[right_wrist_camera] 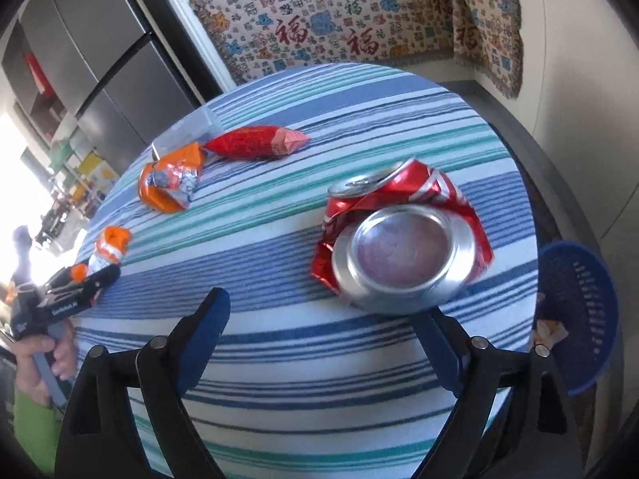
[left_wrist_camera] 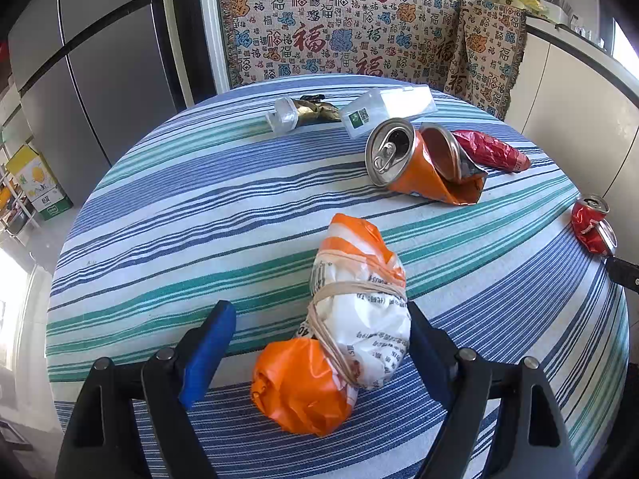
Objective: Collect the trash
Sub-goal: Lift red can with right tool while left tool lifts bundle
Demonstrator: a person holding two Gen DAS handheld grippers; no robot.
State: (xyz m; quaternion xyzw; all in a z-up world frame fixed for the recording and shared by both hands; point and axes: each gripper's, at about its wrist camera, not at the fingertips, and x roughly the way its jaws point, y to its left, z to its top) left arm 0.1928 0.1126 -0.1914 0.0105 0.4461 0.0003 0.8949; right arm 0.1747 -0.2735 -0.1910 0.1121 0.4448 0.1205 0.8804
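So here's where I'm at with the trash run. My right gripper [right_wrist_camera: 323, 331] has its fingers spread wide with nothing between them, and the crushed red can [right_wrist_camera: 403, 239] sits on the cloth just ahead at about 1 o'clock, its round bottom facing me. The right-hand finger looks like it's touching or nearly touching the can's lower rim, hard to call. The can's short squashed axis runs away from me toward 12, so I reckon the jaws need to shift a bit toward 1 before closing across it.

Left gripper [left_wrist_camera: 319, 343] is also wide open, straddling the rubber-banded plastic bag bundle [left_wrist_camera: 351, 319], which lies with its long axis running from 6 up toward 12. The right-side finger seems right against it; the left one is clear.

The blue basket [right_wrist_camera: 579, 319] is off the table edge at 3 o'clock in the right view, so the right hand is the nearer one for dropping.

Table has a blue-green striped tablecloth [right_wrist_camera: 279, 359]. Patterned blanket [left_wrist_camera: 339, 32] behind at 12, grey fridge [left_wrist_camera: 80, 80] at 10.
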